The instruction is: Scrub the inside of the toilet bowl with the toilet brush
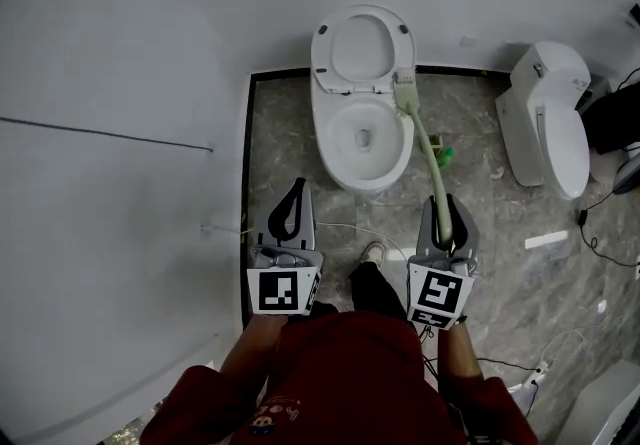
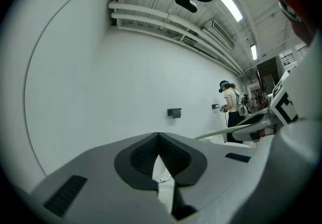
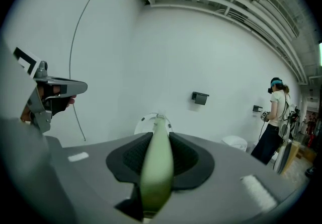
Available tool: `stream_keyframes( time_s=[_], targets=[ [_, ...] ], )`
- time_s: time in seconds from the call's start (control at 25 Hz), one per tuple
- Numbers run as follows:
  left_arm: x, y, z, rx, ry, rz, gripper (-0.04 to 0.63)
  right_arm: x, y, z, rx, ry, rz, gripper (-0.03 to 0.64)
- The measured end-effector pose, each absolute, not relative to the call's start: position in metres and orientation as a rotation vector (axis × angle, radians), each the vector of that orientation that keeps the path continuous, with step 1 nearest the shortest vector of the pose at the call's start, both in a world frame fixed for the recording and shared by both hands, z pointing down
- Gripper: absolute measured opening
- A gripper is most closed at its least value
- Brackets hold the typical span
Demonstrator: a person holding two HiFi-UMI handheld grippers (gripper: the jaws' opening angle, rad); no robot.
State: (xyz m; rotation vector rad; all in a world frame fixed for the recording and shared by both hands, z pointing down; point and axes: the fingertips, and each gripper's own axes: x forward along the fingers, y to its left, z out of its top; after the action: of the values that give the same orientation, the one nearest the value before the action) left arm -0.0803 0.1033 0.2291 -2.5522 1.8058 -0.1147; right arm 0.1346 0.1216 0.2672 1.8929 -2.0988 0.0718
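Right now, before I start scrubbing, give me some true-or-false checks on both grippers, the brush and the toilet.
1. The right gripper is shut on the toilet brush. True.
2. The left gripper holds a cloth. False: its jaws are together with nothing between them.
3. The lid of the toilet in front is down. False: it is raised and the bowl is open.
4. The brush head is down in the bowl's water. False: it sits at the right side of the rim, near the hinge.
5. A second toilet stands further right with its lid closed. True.
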Motion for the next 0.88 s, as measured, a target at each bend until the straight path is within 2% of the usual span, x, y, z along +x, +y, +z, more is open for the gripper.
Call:
stream_keyframes(
  time_s=[0.32,0.64,0.88],
  targets=[
    [-0.058,0.047,0.264,-2.57,1.814,-0.147,0.006,0.147,0.066,0.319,1.804,-2.08,0.169,0.112],
    [-0.071,-0.004,0.33,-2.643,1.85,-0.197,0.005,0.125,0.028,0.388,1.714,-2.008,0.256,0.112],
    [-0.078,-0.033,0.397,-2.706,1.764,-0.161,0.005,0.103,0.018,0.481,1.647,-1.933,0.387,0.111]
  ],
)
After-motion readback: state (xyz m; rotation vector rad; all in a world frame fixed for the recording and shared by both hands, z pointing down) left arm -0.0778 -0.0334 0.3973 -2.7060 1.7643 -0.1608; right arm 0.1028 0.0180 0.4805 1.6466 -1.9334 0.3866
